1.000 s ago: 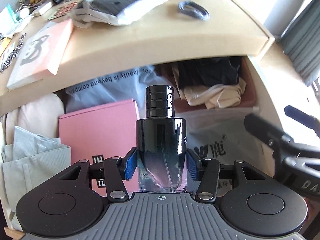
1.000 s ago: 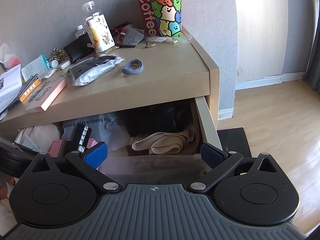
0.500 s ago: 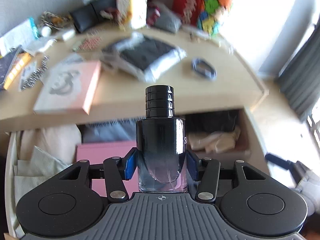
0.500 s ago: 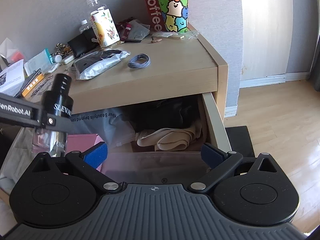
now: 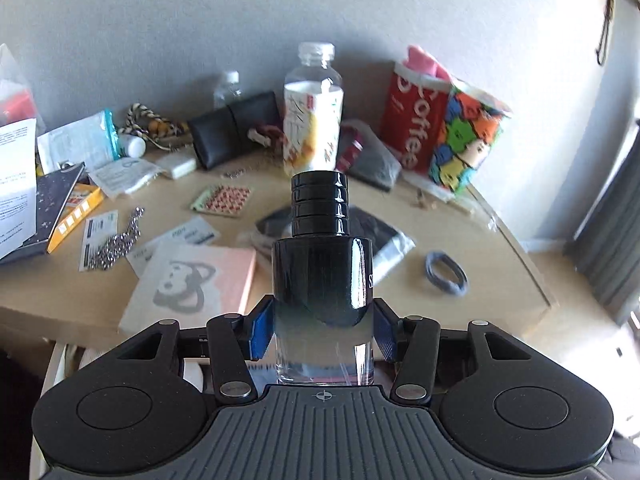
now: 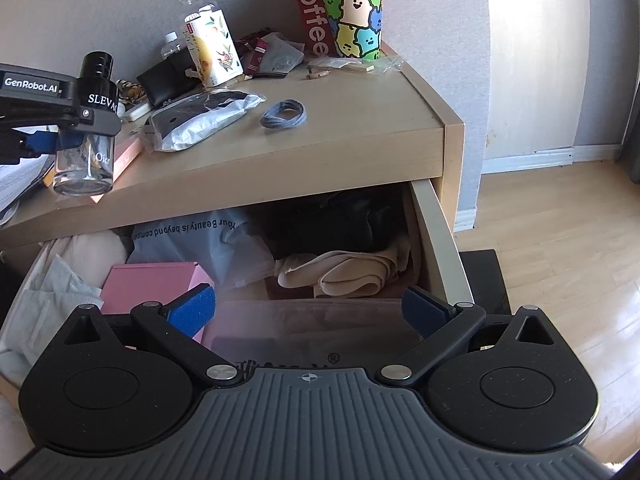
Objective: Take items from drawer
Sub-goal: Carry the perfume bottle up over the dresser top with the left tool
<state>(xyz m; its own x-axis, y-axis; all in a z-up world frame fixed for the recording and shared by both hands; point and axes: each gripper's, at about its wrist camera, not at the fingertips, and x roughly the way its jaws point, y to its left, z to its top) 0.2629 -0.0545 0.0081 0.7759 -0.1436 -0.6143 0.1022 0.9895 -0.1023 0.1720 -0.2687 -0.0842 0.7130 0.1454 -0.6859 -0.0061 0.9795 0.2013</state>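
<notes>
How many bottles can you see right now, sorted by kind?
Perfume bottle, held in the left gripper: 1
Labelled drink bottle on the desk: 1
Small clear bottle behind the black pouch: 1
Total: 3

Right tongs [image 6: 308, 312] gape above open drawer [image 6: 436, 240]

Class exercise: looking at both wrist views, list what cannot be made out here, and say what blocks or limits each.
1. Left wrist view: the drawer's contents are hidden behind the left gripper and the perfume bottle it clamps.
2. Right wrist view: the back of the drawer is lost in shadow under the desk top.
3. Right wrist view: the clear bag by the right gripper has its print cut off.
</notes>
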